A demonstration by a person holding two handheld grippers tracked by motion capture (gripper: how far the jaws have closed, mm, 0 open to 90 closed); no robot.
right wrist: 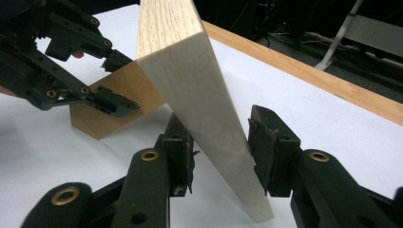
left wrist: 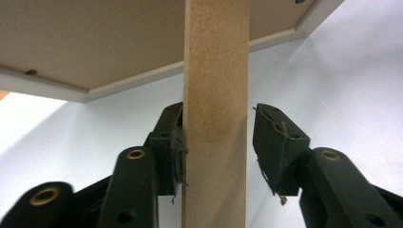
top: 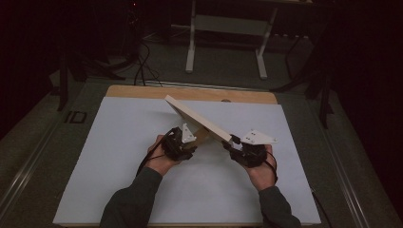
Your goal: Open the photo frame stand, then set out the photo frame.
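White table sheet [top: 142, 190] bears a tilted pale board [top: 197, 118] and its brown support [top: 202, 136], left gripper [top: 188, 145] and right gripper [top: 232, 142] both parted around them; next, clench.

Only one marking can be read: the large block characters "ID" [top: 75, 117], printed on the dark floor mat [top: 57, 137] just beside the left edge of the desk [top: 142, 91], as seen in the high view. No lettering, brand, number or label can be made out on any other surface in the gripper views.
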